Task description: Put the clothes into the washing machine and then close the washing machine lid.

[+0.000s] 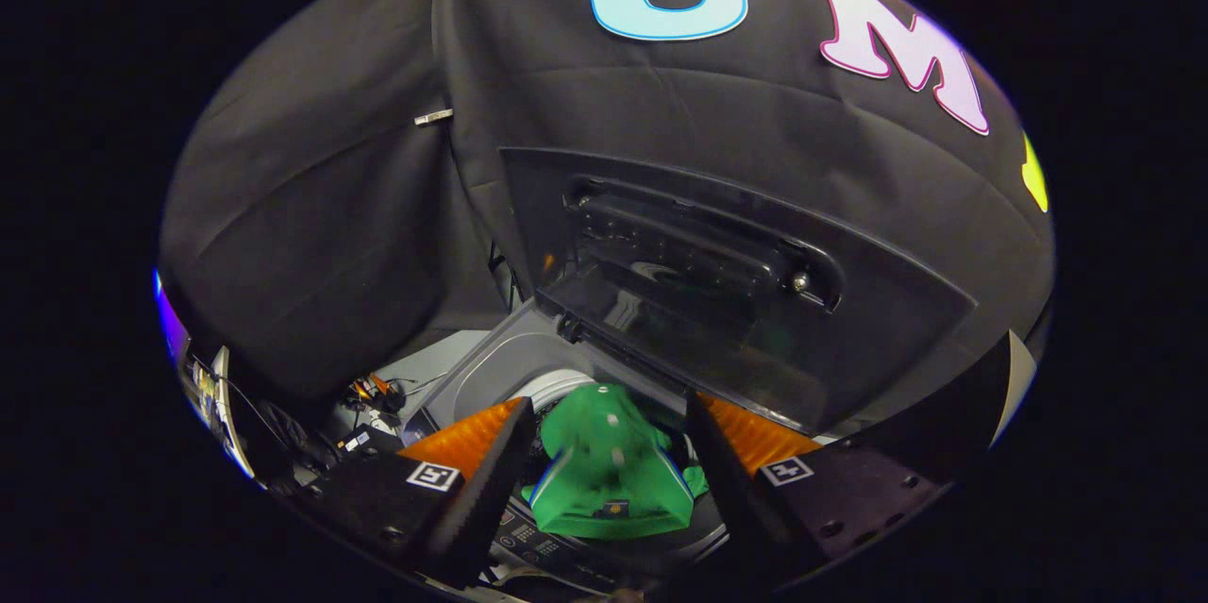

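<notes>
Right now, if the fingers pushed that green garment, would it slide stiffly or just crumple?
Probably crumple: the green garment hangs in soft folds between the open fingers, over the washing machine opening. It looks light and would likely sag and drop in.

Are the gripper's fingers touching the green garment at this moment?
Cannot tell. In the gripper view the green garment lies between the spread fingers of the gripper, over the washing machine opening, but its edges meet them too closely to judge.

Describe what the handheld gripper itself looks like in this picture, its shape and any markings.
The gripper has two wedge-shaped fingers that narrow toward their tips, with ribbed, ridged faces. Each sits on a dark block-like mount fixed with small screws. Each mount carries a square black-and-white fiducial marker. No cables show on it.
</notes>
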Demonstrator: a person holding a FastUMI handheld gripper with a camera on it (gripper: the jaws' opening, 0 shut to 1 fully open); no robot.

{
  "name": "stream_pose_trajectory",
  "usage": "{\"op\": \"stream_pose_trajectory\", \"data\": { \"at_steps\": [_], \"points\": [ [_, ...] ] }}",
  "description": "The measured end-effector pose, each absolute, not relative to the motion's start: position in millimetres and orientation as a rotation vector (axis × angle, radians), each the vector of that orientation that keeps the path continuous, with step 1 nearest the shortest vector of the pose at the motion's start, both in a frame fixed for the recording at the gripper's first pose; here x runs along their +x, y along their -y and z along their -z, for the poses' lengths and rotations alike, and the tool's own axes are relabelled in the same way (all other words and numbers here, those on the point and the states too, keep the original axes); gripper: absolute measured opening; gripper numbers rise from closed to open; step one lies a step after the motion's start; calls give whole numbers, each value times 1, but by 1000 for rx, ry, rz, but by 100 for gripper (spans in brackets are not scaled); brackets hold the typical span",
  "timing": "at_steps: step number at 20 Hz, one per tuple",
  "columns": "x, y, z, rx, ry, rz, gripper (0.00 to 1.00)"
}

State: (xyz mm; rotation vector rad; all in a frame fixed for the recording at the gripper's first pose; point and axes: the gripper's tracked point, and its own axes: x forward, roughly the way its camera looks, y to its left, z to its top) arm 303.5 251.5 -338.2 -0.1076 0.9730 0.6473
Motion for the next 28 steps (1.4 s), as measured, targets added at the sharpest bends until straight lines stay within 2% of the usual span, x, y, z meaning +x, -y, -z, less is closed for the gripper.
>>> {"op": "stream_pose_trajectory", "data": {
  "at_steps": [8, 16, 21, 28],
  "points": [
    [304, -267, 308, -85, -870, -716, 100],
    [339, -280, 227, 23, -506, -738, 99],
    [371, -263, 201, 37, -307, -614, 99],
    [408, -219, 180, 55, -200, -353, 99]
  ]
}}
